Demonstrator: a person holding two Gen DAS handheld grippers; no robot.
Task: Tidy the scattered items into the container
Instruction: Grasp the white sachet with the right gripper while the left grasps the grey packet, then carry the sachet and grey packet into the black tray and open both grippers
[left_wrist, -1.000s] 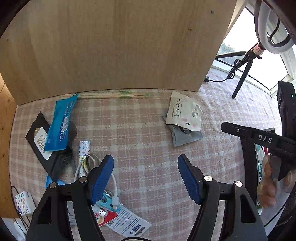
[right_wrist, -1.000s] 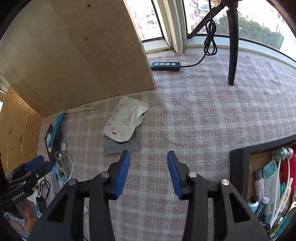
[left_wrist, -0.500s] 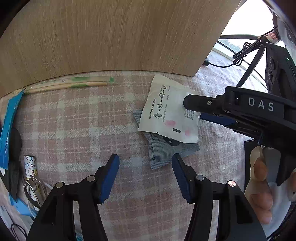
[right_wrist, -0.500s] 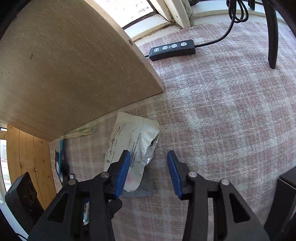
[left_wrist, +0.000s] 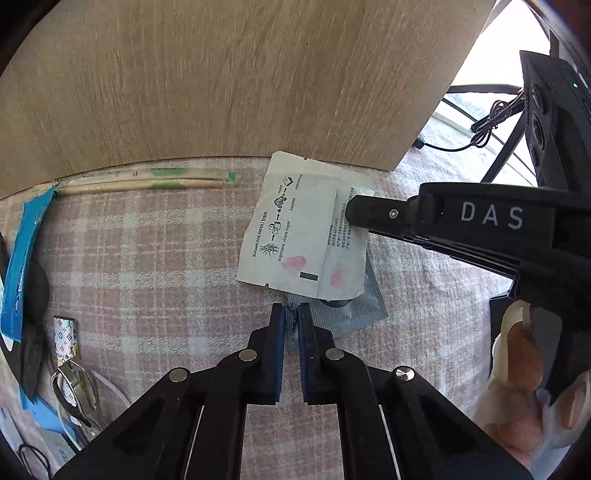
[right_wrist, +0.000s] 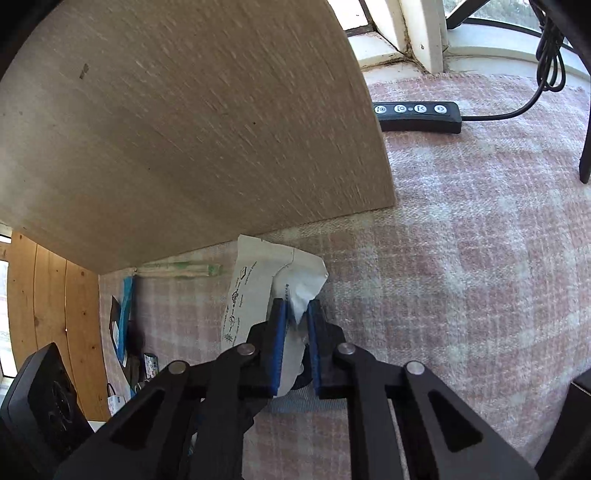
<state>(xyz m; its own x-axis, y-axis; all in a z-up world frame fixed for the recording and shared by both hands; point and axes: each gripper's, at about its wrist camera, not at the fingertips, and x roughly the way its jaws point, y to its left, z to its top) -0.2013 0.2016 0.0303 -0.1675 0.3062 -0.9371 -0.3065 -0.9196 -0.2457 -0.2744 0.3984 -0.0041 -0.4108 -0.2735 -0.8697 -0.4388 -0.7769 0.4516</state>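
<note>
Left gripper (left_wrist: 291, 317) closing, pads pinching edge of grey striped pouch (left_wrist: 354, 314) on checked cloth (left_wrist: 147, 258). Right gripper (right_wrist: 295, 314) nipped on crumpled corner of white paper packet (left_wrist: 291, 229), which overlaps pouch, near wooden board (left_wrist: 221, 81). Wrapped chopsticks (left_wrist: 147, 181) along board edge.

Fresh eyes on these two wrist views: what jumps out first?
Both grippers converge mid-cloth below the wooden board: the right gripper is closing on the white sugarcane-paper packet, the left gripper on the grey striped pouch beneath it. Wrapped chopsticks lie along the board's foot.
</note>
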